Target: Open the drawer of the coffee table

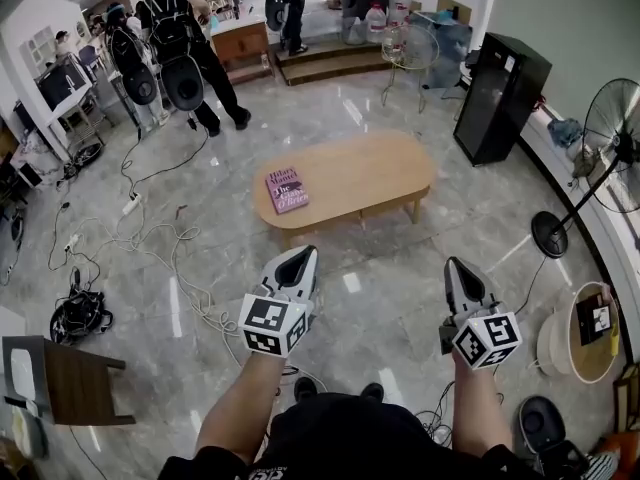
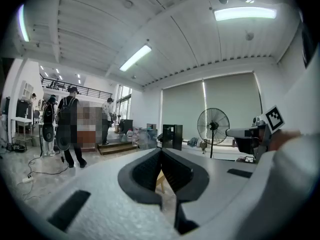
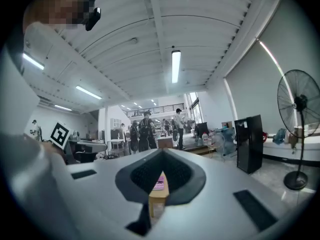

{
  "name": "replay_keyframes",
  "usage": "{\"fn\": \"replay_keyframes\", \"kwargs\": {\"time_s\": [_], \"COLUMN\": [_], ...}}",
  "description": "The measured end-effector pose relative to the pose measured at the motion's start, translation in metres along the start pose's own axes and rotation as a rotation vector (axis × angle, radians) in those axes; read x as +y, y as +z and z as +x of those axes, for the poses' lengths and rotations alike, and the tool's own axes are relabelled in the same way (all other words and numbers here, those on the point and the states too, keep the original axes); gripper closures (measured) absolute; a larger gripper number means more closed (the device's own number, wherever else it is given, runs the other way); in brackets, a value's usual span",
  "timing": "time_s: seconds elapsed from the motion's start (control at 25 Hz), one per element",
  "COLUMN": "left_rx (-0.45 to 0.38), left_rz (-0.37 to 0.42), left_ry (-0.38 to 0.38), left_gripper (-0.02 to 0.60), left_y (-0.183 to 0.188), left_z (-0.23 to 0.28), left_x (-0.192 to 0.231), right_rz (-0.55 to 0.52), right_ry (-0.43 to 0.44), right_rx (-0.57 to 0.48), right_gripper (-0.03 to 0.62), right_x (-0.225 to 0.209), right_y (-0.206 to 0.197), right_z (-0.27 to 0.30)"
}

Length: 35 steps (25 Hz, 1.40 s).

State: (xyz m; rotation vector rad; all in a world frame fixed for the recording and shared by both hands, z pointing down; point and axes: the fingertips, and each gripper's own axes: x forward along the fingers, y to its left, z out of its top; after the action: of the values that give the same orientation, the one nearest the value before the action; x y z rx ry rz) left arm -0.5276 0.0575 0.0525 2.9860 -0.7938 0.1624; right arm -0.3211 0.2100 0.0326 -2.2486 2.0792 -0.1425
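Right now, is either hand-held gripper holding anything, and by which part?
Nothing is held. The left hand-held gripper and right hand-held gripper are both shut and empty, short of the light wooden oval coffee table.

Book [image 1: 287, 190] on left end of coffee table [image 1: 370, 173], cabinet [image 1: 500, 98] behind at right, fan [image 1: 612, 118] farther right

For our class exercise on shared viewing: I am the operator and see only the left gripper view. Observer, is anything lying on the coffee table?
Observer: Yes, the head view shows a pink book near the left end of the coffee table.
Operator: Are the grippers at the table?
Observer: No, the left gripper and right gripper hang over the floor, short of it.
Operator: Right jaws?
Observer: Shut, holding nothing, in the right gripper view.
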Motion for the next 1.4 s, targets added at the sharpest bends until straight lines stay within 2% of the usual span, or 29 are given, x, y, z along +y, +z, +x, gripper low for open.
{"fn": "replay_keyframes", "kwargs": {"time_s": [0.2,0.52,0.72,1.16,1.4], "left_rx": [0.011,0.029,0.04,0.075,0.081], "left_rz": [0.007,0.008,0.023,0.001,-0.01], "left_ry": [-0.019,-0.043,-0.079,-0.153,-0.19], "left_gripper": [0.574,0.574,0.572,0.572,0.572], "left_y": [0.001,-0.001,0.001,-0.014,-0.022], "left_z": [0.014,0.036,0.054,0.116,0.166], "left_x": [-0.037,-0.1,-0.131,-0.161,-0.159], "right_rz": [0.046,-0.026,0.0,0.029,0.037], "right_ry": [-0.012,-0.036,-0.061,-0.138,-0.169], "right_rx": [0.004,0.016,0.02,0.064,0.097], "right_gripper": [0.591,0.589,0.588,0.588,0.588], "right_x": [-0.03,-0.068,-0.091,-0.15,-0.184], "right_y": [-0.005,-0.005,-0.008,-0.024,-0.035], "right_z": [-0.026,-0.074,-0.097,-0.108,-0.086]}}
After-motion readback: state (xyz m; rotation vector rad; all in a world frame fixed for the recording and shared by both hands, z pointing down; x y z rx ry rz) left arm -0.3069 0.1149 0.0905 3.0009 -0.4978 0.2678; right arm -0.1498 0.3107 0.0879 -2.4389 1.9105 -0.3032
